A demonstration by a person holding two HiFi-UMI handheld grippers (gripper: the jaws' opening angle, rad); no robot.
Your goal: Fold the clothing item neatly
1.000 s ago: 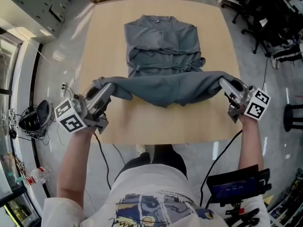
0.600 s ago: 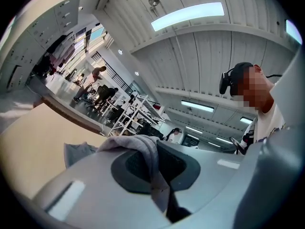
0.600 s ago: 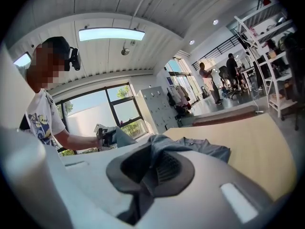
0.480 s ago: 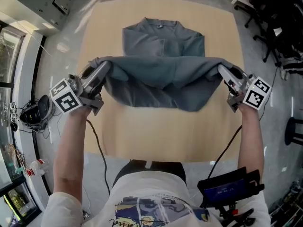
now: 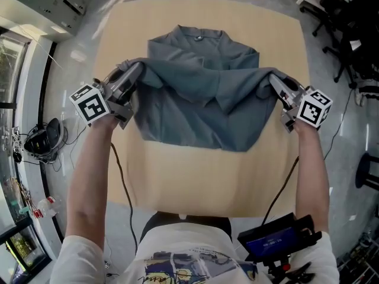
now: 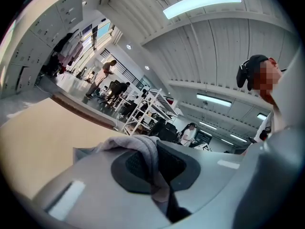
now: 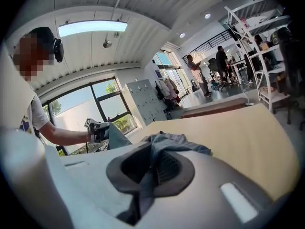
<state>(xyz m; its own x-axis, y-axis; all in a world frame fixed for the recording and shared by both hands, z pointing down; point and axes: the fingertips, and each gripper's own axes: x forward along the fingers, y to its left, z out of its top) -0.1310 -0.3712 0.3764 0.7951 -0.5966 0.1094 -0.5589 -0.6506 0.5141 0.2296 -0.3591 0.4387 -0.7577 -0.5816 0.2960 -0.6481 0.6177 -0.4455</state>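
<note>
Clamped shut: left gripper [image 5: 135,73] and right gripper [image 5: 271,83] are each pinching a lower corner of the grey fabric shirt [image 5: 201,108] above the pale wooden worktop [image 5: 195,176]; its collar [image 5: 200,35] is lying straight ahead, midway between both.

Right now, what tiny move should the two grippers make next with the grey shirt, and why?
Probably carry the pinched hem a little further toward the collar and lower it flat. The left gripper and right gripper are both shut on corners of the grey fabric shirt, and the lifted hem sags between them, short of the collar, above the light wooden table.
</note>
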